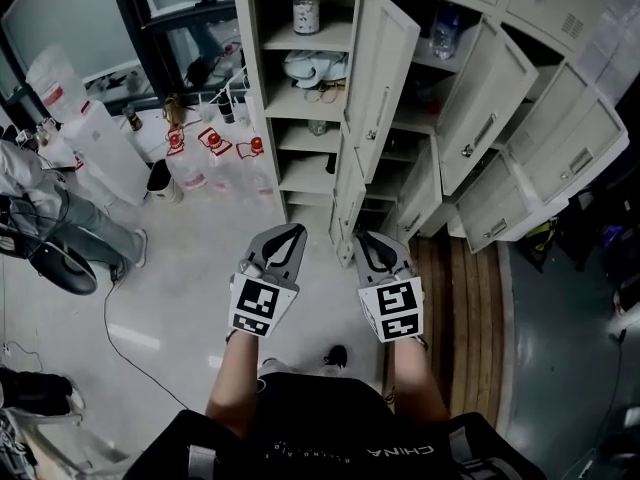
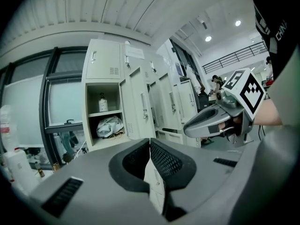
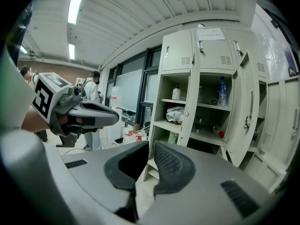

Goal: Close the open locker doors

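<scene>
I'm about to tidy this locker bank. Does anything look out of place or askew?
Yes. Several locker doors hang open at different angles, leaving the insides exposed. On one shelf a crumpled white bundle lies loosely stuffed in. Nothing looks spilled or broken.

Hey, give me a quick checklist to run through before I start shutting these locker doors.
1. Left tongs shut and empty: ok.
2. Right tongs shut and empty: ok.
3. Locker doors closed: not ok, several stand open.
4. Tongs touching a door: not ok, both are short of them.
5. Bottle sitting fully inside on its shelf: ok.
</scene>
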{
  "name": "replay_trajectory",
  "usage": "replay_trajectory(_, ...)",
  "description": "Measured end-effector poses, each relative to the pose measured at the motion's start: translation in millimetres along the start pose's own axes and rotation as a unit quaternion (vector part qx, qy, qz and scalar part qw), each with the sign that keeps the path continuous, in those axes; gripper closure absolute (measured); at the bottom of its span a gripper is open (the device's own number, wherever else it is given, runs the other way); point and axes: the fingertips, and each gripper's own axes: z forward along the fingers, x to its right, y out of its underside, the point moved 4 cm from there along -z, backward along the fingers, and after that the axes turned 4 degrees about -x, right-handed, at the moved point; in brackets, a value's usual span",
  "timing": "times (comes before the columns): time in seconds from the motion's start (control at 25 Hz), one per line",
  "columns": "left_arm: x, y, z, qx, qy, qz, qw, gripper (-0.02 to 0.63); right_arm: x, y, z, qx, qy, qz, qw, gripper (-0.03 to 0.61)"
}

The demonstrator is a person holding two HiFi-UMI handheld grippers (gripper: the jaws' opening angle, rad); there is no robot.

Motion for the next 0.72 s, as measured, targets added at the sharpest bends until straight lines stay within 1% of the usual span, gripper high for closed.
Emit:
replay_trajectory(0.08,-4.6,2.9,5.0,-0.003,0.012,-0.003,0.9999,0.592,-0.5,-1.7,6.2,0.001,0.007,0.000,1.000,0.520)
replay_trajectory(0.24,-19.1,1.1,5.3,-0.005,0.035,0.016,0.9993,0.592,-4.2,-13.4,16.4,0.004,0.026,0.025,0.999,0.520)
replay_trajectory(0.44,-44.4,-4.0,1.4,0.002,0.044,0.024,0.9987,0.592,-25.6,-36.4,26.2,0.019,0.037,0.006,0.999,0.520)
replay_trajectory(0.56,-49.8,-5.8,1.4,0.008,0.053,0.027,0.9982,0.592,-29.1,-40.7,28.1,0.017,0.045,0.004,0.999,0.520)
replay_trajectory(0.72,-55.1,-1.1,0.9,0.014,0.060,0.017,0.9980,0.592,-33.5,-44.1,34.8,0.016,0.048,0.004,0.999,0.520)
